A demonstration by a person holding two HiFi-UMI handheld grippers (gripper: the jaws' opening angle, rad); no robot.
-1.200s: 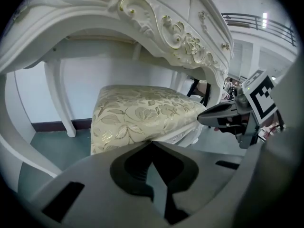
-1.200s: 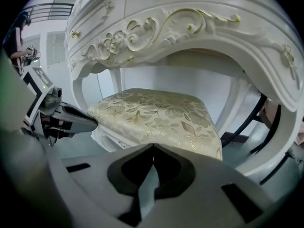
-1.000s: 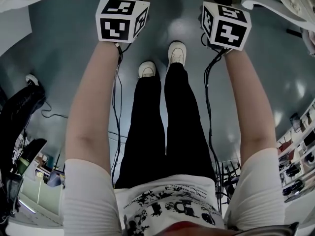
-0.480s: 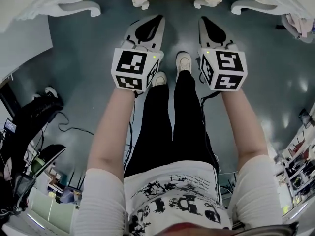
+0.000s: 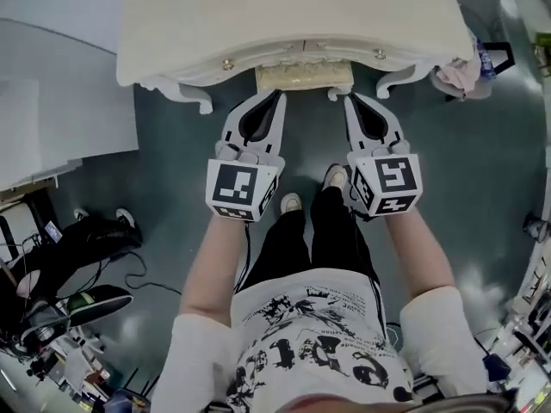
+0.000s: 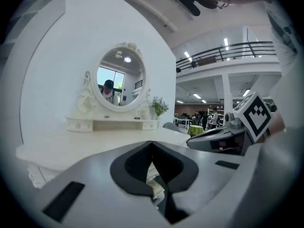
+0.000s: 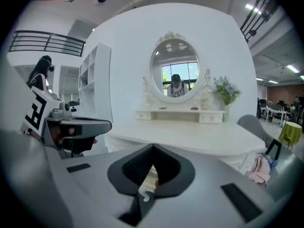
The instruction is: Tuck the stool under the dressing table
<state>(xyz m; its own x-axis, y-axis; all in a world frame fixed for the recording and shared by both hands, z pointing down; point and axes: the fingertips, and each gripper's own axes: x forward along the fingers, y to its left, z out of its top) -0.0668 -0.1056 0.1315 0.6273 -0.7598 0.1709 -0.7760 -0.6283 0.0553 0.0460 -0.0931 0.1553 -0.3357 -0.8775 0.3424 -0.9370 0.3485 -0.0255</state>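
Observation:
The white dressing table [image 5: 284,24] fills the top of the head view. A cream cushioned stool [image 5: 297,77] shows under its front edge, between the table's curved legs. My left gripper [image 5: 276,95] is shut and empty, its tip near the stool's front left corner. My right gripper [image 5: 349,99] is also shut and empty, by the front right corner. I cannot tell if either touches the stool. In the left gripper view the shut left gripper [image 6: 152,142] points over the tabletop toward the oval mirror [image 6: 118,82]. The right gripper [image 7: 153,147] faces the mirror [image 7: 176,75] too.
A pink cloth [image 5: 456,77] hangs by the table's right leg. A white panel [image 5: 52,127] stands at the left. Black bags and cables [image 5: 77,239] lie on the floor at lower left. The person's feet [image 5: 291,203] are just behind the grippers.
The view has moved forward to the dressing table, so its top now shows. The stool sits further under the table's edge. Both grippers stay shut and side by side.

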